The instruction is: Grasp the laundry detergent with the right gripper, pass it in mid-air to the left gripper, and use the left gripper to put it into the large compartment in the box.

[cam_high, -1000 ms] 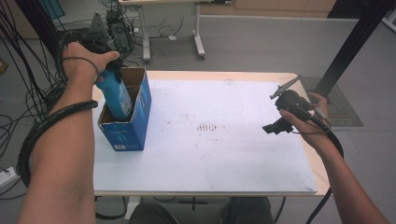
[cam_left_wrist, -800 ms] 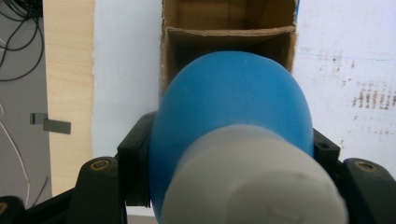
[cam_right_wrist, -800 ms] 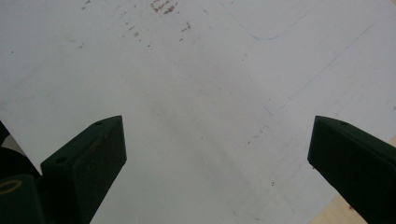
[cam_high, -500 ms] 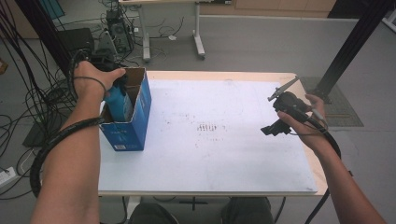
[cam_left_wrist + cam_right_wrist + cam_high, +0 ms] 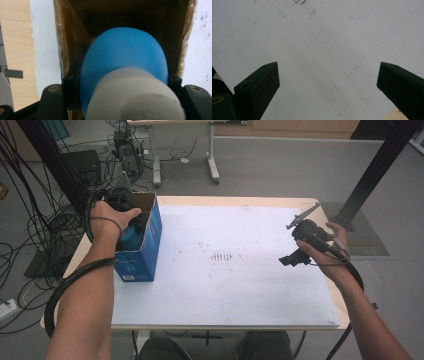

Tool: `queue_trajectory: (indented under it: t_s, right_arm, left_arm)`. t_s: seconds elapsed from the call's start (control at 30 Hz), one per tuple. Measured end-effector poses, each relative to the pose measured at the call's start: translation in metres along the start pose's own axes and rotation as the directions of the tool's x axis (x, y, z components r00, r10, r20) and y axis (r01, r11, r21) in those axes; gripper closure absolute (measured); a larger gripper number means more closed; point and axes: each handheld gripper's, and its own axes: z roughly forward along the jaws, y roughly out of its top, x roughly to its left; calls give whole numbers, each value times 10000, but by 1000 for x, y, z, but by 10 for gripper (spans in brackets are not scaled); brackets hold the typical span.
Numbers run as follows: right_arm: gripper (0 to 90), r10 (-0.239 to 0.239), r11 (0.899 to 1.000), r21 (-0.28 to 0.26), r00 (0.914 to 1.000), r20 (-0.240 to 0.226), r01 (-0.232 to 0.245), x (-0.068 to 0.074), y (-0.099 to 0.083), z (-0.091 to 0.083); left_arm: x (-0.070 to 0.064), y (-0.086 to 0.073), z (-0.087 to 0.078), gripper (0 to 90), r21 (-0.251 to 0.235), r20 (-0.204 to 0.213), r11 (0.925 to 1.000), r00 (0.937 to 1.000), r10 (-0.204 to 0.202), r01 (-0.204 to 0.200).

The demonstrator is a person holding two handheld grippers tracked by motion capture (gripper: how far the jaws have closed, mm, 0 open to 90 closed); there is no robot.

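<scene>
Your left hand-held gripper [image 5: 122,100] is closed on the blue bottle [image 5: 125,57], one black jaw pressed against each side of it just below the white cap [image 5: 135,97]. The cap sits nearest the camera, and the blue body points away from the gripper, down into the open cardboard box [image 5: 70,45]. The box's brown inner walls rise on both sides of the bottle, and its bottom lies dark straight ahead. In the high view your left hand [image 5: 107,220] rests over the box's mouth, with the bottle [image 5: 131,236] partly inside the box [image 5: 145,255], which stands at the left end of the bench [image 5: 240,285].

Your right hand-held gripper [image 5: 328,87] is wide open and holds nothing. Its two jaws stand far apart, and beyond them lies only the white, lightly marked bench top [image 5: 324,37]. In the high view it [image 5: 292,257] hangs above the right side of the bench, well apart from the box.
</scene>
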Motion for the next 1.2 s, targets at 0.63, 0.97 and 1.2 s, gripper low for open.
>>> queue_trajectory:
  t_s: [0.63,0.97,1.2]
  right_arm:
    - [44,43,9999,97,10000,55,-44,1,3,4]
    - [44,93,9998,190,9997,206,-97,-2,-2,-1]
    - [44,129,9997,194,9995,274,-134,-4,-3,-4]
  left_arm:
    - [1,-2,20,367,67,-44,9995,9995,298,-298]
    - [-2,-1,20,366,105,-126,9994,9994,327,-326]
    - [-3,0,20,366,92,-176,9994,9993,328,-327]
